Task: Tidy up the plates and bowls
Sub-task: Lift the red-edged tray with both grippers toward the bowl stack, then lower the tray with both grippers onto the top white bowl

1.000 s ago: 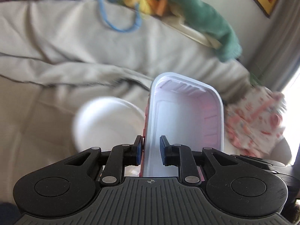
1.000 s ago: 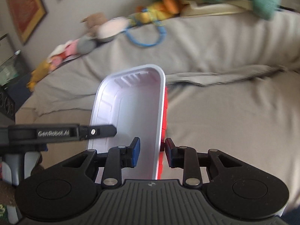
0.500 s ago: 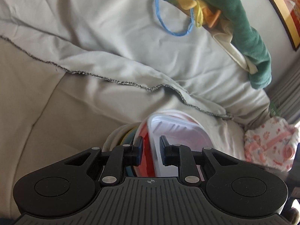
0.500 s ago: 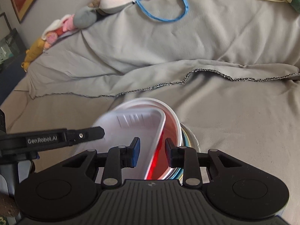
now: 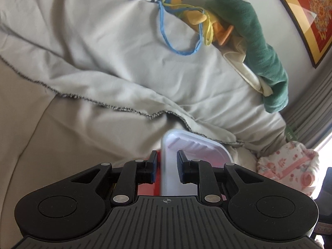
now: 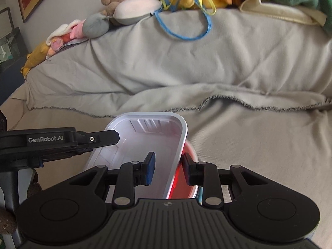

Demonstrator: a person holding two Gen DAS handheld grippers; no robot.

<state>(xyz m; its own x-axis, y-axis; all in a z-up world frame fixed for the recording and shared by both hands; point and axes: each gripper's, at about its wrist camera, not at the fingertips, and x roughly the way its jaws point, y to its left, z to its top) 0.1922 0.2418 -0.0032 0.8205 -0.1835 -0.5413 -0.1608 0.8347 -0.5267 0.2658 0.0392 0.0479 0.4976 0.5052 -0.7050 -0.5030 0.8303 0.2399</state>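
Note:
A white rectangular tray (image 6: 145,145) with red outer sides sits on a stack of round bowls (image 6: 192,151) on the grey sofa cover. My right gripper (image 6: 168,167) straddles the tray's right rim with its jaws slightly apart. My left gripper (image 5: 166,167) straddles the tray's (image 5: 197,147) left rim, also with a gap at the wall. The left gripper's body (image 6: 62,140) shows at the left of the right wrist view. The stack below is mostly hidden.
Grey sofa cover (image 6: 228,78) with a frayed hem lies all around. Plush toys (image 6: 134,8), a blue cord (image 6: 186,31) and a green cloth (image 5: 255,41) line the sofa back. A floral cushion (image 5: 290,166) lies at the right. Framed pictures (image 5: 311,10) hang on the wall.
Both grippers brought the tray down from mid-air onto the bowl stack. Their jaws have widened a little around the tray's rims.

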